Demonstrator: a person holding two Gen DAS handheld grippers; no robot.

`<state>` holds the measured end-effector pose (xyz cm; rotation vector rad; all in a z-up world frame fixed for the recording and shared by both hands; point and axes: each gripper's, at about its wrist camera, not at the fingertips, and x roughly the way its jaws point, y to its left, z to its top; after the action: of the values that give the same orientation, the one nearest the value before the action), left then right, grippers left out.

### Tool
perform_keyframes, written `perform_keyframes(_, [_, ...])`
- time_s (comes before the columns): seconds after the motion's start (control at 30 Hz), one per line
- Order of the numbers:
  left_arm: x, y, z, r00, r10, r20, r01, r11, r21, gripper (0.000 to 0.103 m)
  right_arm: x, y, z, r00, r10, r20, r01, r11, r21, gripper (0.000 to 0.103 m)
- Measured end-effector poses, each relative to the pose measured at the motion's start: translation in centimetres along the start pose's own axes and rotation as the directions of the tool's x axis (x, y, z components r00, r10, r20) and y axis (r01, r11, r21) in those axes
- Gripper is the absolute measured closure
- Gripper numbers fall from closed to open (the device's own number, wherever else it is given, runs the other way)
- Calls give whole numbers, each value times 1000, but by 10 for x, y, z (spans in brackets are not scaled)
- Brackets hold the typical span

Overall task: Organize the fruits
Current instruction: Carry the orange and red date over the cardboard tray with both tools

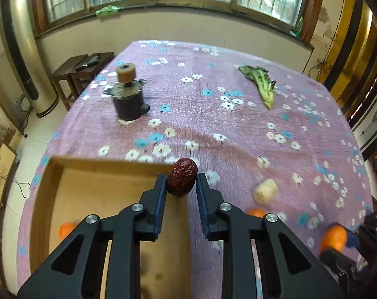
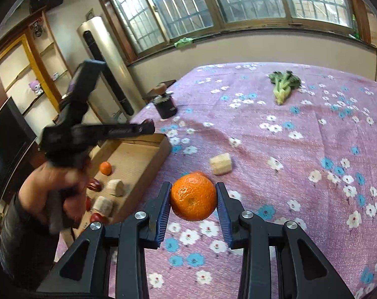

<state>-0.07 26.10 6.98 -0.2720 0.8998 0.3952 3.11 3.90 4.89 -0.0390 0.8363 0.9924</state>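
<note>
My left gripper (image 1: pixel 181 183) is shut on a dark red date (image 1: pixel 181 180), held over the right edge of a shallow cardboard box (image 1: pixel 93 167). An orange (image 1: pixel 66 229) lies in that box. My right gripper (image 2: pixel 192 199) is shut on an orange (image 2: pixel 193 196) above the purple flowered cloth (image 2: pixel 288 149). In the right wrist view the box (image 2: pixel 141 157) holds a small orange (image 2: pixel 105 168), red dates (image 2: pixel 95 185) and pale cut pieces (image 2: pixel 114 187). A pale chunk (image 2: pixel 220 163) lies on the cloth beside the box. Another orange (image 1: pixel 256 212) lies behind my left gripper's right finger.
A dark cylinder with a gear and a tan roller on top (image 1: pixel 128 97) stands at the far left of the table. A green leafy vegetable (image 1: pixel 260 84) lies at the far right. The left hand and its gripper (image 2: pixel 88 134) hang over the box. Stools (image 1: pixel 81 69) stand past the table's left edge.
</note>
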Motion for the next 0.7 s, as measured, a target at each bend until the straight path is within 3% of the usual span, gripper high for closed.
perform_keyframes(0.2, [-39, 1, -36, 998, 43, 52, -43, 999, -5, 82, -2, 24, -1, 999, 35, 2, -35, 999, -32, 67])
perform_keyframes(0.7, [-77, 39, -90, 979, 165, 122, -161, 986, -39, 82, 1, 79, -9, 996, 90, -9, -91, 991, -96, 67])
